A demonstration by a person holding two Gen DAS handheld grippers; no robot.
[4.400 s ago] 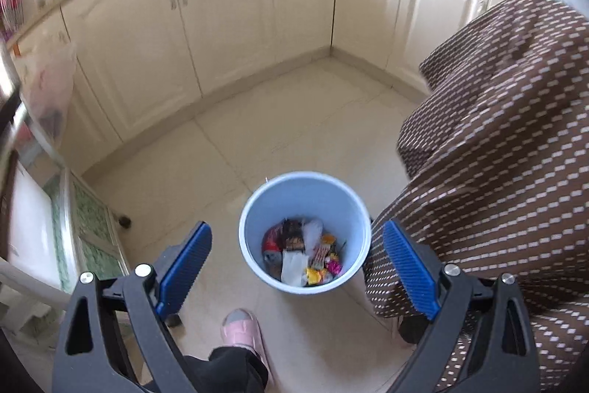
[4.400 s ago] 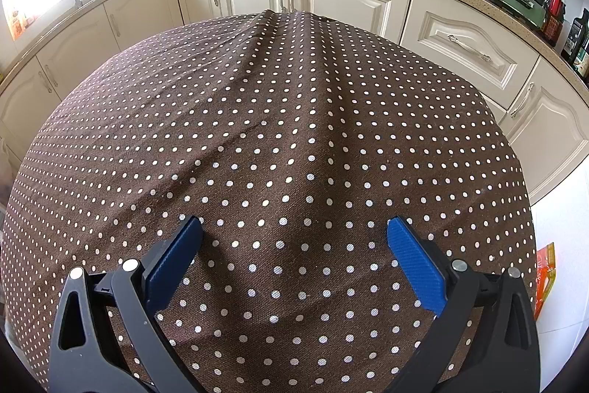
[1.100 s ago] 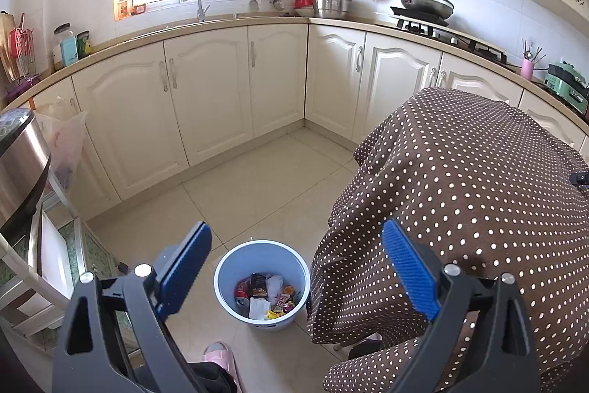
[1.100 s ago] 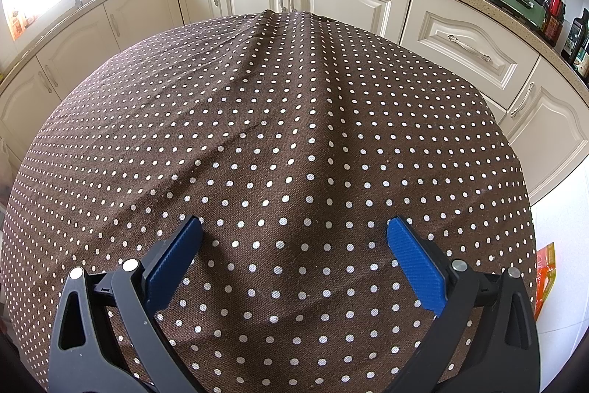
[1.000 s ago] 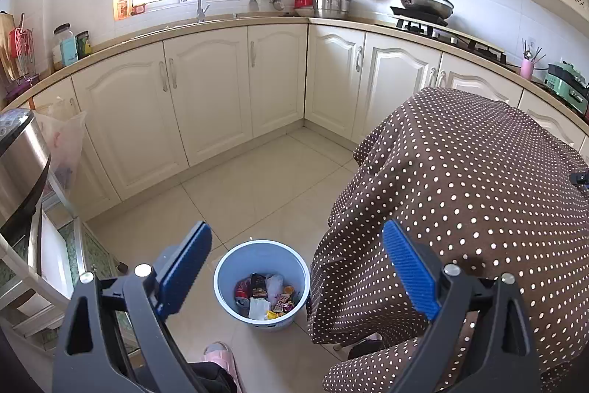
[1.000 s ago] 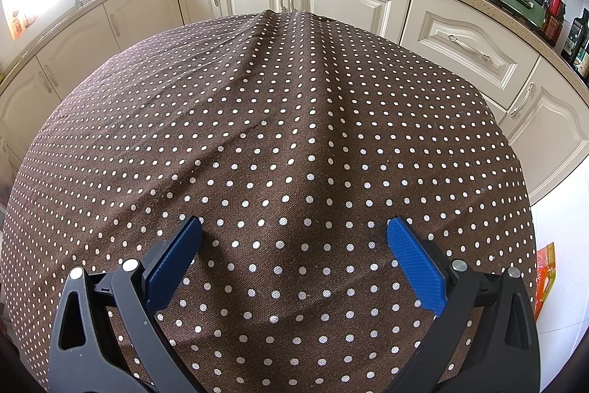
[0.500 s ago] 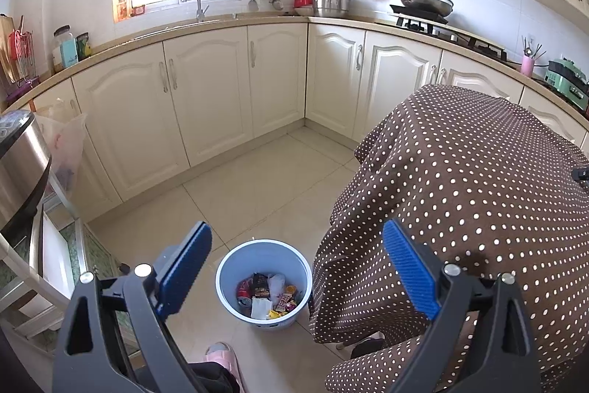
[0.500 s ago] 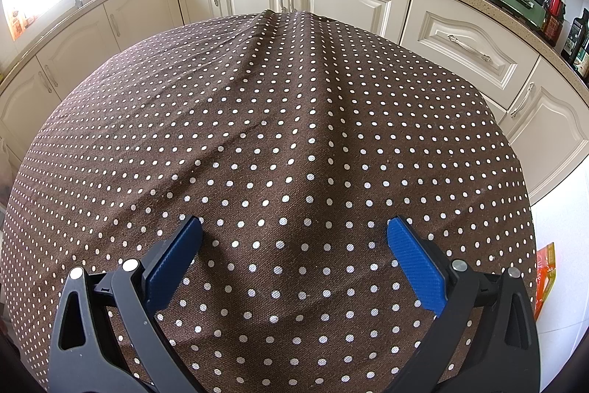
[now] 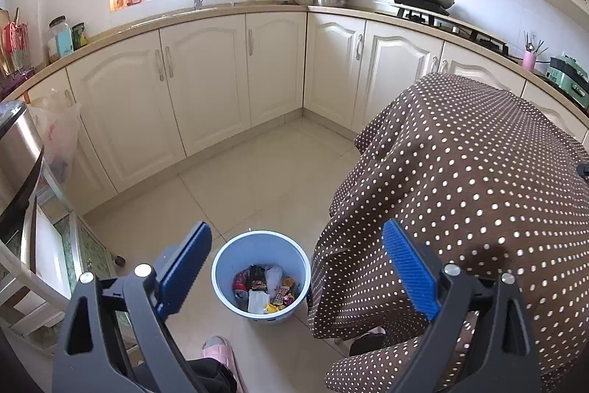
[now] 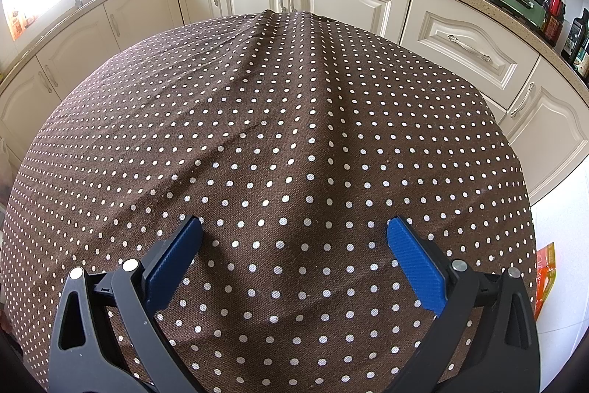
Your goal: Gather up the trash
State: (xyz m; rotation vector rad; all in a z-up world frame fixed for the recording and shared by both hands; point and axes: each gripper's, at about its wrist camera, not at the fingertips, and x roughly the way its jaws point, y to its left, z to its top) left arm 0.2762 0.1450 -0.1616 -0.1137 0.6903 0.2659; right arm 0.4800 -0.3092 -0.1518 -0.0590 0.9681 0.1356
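Note:
A light blue bin [image 9: 225, 290] stands on the tiled floor beside the table. It holds several wrappers and scraps of trash [image 9: 264, 289]. My left gripper [image 9: 296, 269] is open and empty, held high above the bin. My right gripper [image 10: 294, 255] is open and empty, just above the brown polka-dot tablecloth [image 10: 287, 135]. No trash shows on the cloth in the right wrist view.
The clothed table [image 9: 471, 194] fills the right of the left wrist view. Cream cabinets [image 9: 206, 80] line the far walls. A steel bin [image 9: 14, 153] and a low rack [image 9: 55, 245] stand at left. A pink slipper [image 9: 217, 347] is near the bin.
Since 4.4 s ago my left gripper has risen well above the bin and tilted up; in the last second it barely drifted. The right gripper has not moved.

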